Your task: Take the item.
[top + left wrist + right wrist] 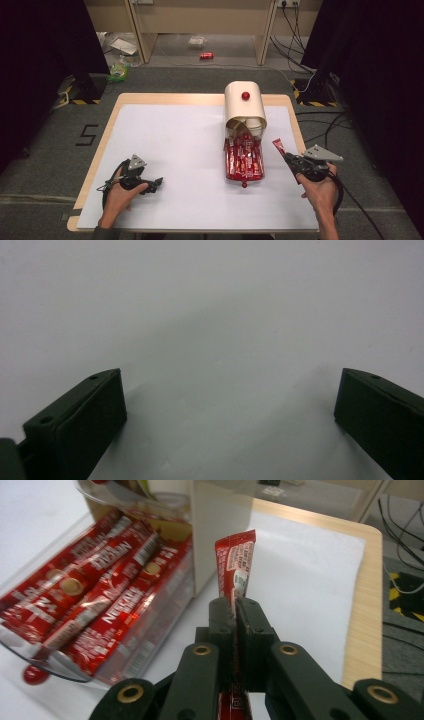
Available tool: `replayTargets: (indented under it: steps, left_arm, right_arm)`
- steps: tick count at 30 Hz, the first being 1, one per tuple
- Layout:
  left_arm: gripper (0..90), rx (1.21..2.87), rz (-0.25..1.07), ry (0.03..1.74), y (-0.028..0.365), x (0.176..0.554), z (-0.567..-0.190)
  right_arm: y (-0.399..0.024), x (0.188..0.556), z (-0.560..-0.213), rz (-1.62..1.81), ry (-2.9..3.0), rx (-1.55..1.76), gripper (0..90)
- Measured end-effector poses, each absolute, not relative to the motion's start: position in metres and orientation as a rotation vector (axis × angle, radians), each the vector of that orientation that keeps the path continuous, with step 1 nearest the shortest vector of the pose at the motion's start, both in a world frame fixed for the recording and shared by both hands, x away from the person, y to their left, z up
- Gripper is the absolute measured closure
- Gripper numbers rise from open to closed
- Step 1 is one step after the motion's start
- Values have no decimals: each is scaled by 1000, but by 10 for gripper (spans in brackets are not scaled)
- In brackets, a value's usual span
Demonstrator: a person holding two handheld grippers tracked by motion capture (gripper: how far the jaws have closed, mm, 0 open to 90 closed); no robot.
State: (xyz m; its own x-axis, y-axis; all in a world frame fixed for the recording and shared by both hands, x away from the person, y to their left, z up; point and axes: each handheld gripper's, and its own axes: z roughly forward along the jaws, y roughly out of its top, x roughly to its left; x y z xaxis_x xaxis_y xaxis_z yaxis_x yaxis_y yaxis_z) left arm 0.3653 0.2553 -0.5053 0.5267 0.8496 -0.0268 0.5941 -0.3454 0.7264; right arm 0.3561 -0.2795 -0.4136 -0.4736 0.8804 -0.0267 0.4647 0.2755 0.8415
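My right tongs [235, 611] are clamped on a red coffee sachet [235, 565], the jaws pressed tight against its lower part so that the sachet stands up out of them, its printed top end clear above the tips. In the high view those right tongs [288, 158] sit near the right edge of the worktop [170, 135], with the sachet [278, 146] slanting up and away from them. Just to their left lies the clear tray [60, 667] packed with more red sachets [244, 159], and beyond the tray is the cream dispenser box [244, 105] with a red knob [245, 95]. My left tongs [158, 182] rest well apart from all that, low over the white worktop, jaws spread wide with nothing between them.
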Motion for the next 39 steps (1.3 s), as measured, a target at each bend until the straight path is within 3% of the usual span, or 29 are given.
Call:
replayTargets:
  steps: [39]
  left_arm:
    - [0, 2070, 471, 1168, 255, 365, -505]
  right_arm:
    - [-297, 372, -455, 999, 2076, 1311, 861]
